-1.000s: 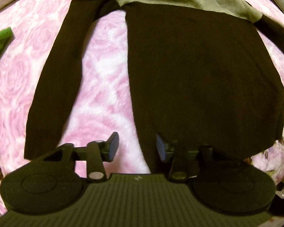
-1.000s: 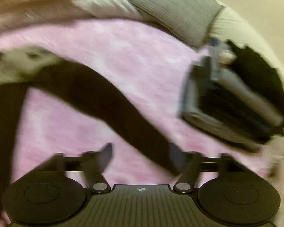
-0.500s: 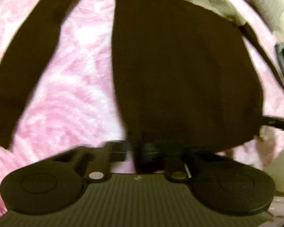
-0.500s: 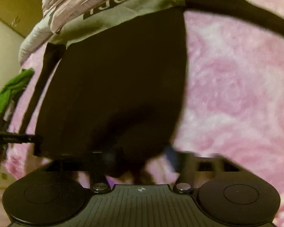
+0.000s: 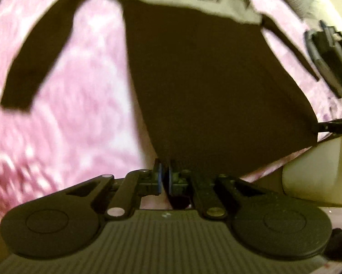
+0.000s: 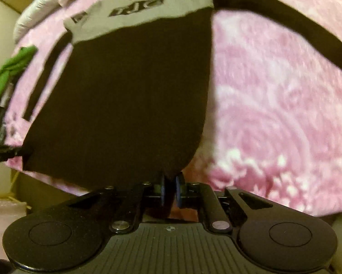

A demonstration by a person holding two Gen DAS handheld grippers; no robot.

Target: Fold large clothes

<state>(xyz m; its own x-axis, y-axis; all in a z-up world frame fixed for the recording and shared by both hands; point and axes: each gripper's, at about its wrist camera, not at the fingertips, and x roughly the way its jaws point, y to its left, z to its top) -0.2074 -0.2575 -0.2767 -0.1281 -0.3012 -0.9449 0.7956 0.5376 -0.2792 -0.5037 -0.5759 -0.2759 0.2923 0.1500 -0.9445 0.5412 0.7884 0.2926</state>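
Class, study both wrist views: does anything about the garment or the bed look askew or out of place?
Nothing stands out. The dark sweater lies flat on the pink blanket, sleeves spread, with the left gripper and right gripper each pinching a hem corner.

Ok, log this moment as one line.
stage: hem grasped | left gripper: shut on sweater hem corner | right gripper: shut on opposite corner | surface: pink blanket

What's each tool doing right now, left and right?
Left tool: closed on the hem corner of the dark sweater.
Right tool: closed on the sweater's other hem corner; jaws just closed there.
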